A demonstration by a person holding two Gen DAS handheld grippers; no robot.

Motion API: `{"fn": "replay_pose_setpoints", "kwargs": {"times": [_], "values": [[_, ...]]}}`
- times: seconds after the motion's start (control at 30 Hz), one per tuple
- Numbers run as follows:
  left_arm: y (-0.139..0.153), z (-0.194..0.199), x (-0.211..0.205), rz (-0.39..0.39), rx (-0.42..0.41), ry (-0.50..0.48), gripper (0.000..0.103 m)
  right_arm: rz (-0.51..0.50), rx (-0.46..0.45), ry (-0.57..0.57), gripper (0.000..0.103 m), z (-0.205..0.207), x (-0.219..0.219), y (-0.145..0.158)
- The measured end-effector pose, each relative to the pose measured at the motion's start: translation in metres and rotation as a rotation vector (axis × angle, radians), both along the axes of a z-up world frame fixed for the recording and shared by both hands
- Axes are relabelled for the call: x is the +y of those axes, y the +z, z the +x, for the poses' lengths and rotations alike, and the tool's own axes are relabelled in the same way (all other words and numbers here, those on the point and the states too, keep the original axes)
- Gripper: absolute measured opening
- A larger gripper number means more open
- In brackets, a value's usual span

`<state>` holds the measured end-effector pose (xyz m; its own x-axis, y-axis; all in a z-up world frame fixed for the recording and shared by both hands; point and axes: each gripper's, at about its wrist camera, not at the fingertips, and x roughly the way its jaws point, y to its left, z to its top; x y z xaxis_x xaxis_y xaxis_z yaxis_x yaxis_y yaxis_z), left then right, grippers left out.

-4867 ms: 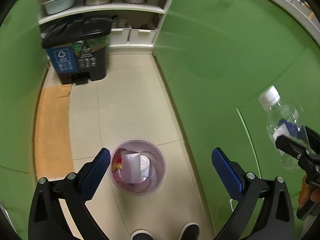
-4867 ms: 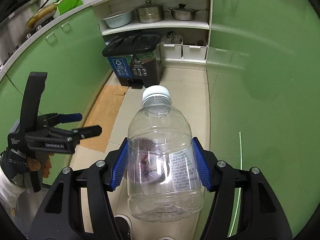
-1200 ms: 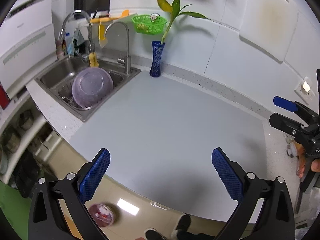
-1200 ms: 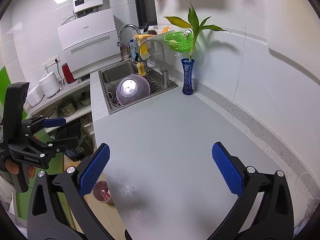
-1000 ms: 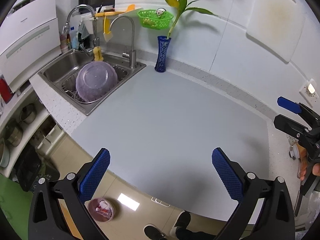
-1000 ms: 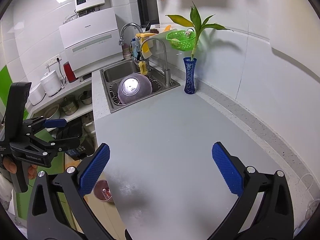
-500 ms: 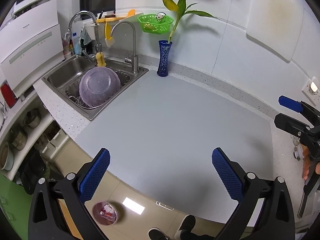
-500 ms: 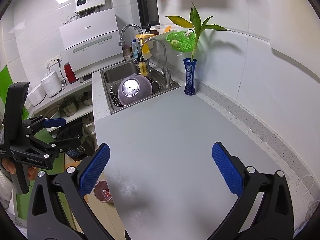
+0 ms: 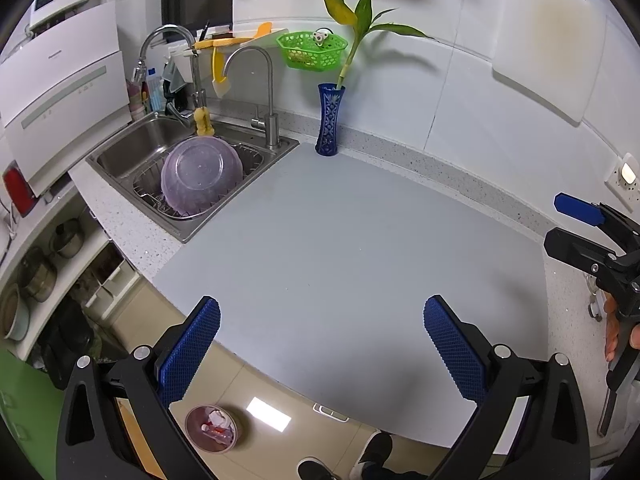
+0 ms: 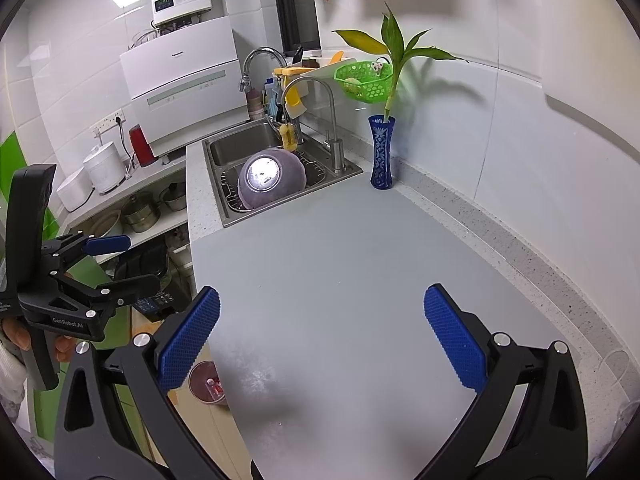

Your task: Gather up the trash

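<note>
Meanwhile, from the left wrist, left gripper (image 9: 320,344) fingers spread wide, holding nothing over smooth grey worktop (image 9: 340,232), round pink trash bin (image 9: 211,428) on the floor at 7 o'clock; from the right wrist, right gripper (image 10: 320,344) likewise agape and empty, bin at 8 o'clock, nearer the left gripper.

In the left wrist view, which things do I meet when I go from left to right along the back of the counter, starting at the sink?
Purple bowl in the sink → curved faucet → green basket on the wall → blue vase with the plant → wall socket → right gripper at the edge.
</note>
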<state>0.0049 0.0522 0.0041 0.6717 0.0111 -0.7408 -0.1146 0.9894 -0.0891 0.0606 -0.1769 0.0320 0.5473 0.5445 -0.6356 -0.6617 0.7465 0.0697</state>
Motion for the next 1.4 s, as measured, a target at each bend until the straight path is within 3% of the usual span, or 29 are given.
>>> {"fn": "replay_pose_setpoints", "kwargs": {"times": [1.4], "values": [[-0.004,0.008,-0.009,-0.002,0.001,-0.007,0.098,-0.018,0.017,-0.004,0.1,0.015,-0.004,-0.011]]}}
